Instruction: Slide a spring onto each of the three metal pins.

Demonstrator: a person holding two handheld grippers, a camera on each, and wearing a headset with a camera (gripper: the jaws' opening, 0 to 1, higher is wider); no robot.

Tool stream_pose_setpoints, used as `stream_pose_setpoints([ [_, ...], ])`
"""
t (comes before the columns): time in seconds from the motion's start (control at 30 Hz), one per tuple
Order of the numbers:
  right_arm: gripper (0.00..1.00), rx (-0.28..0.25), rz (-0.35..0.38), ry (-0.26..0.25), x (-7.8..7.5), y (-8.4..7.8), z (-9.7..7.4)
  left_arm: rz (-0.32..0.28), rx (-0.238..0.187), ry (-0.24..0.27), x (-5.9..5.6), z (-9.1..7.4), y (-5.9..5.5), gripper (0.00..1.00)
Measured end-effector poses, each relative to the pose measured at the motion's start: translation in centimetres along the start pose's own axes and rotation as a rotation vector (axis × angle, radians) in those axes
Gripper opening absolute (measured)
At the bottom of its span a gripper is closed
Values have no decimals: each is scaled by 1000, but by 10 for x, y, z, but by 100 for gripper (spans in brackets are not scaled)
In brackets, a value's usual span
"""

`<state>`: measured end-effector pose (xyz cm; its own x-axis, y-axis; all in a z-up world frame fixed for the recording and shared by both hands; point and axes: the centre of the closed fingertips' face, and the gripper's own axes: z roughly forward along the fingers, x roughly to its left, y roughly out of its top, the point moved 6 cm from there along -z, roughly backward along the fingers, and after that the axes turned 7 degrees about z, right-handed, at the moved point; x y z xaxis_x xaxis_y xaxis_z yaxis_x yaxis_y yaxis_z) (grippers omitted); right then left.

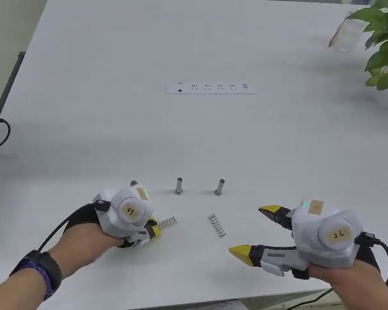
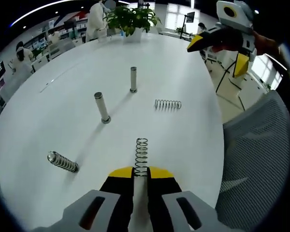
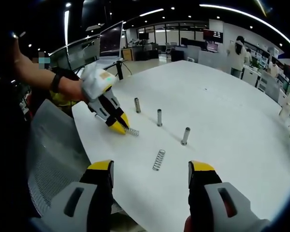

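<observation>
Here left gripper (image 2: 140,172) pinches a spring (image 2: 141,153); right gripper (image 3: 151,166) spread wide.

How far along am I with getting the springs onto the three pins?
One looks done: the near pin already wears a spring. In hand: the left gripper is shut on the end of a second spring, not yet over a pin. Left to do: two bare pins stand upright, and a third spring lies loose ahead of the open right gripper.
</observation>
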<state>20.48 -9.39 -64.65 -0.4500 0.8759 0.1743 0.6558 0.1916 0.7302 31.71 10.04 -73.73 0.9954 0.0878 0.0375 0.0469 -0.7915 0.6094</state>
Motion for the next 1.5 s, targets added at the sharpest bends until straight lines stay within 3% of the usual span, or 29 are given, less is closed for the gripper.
stream_pose_setpoints([
  [0.3,61,-5,-19,17,3,5,4,-50,-25,41,-3,-21,-8,2],
  [0.77,60,-25,-21,51,8,11,8,-79,-42,84,-9,-44,-18,2],
  [1.5,57,-26,-48,139,24,18,21,-91,-97,135,-23,-70,-14,2],
])
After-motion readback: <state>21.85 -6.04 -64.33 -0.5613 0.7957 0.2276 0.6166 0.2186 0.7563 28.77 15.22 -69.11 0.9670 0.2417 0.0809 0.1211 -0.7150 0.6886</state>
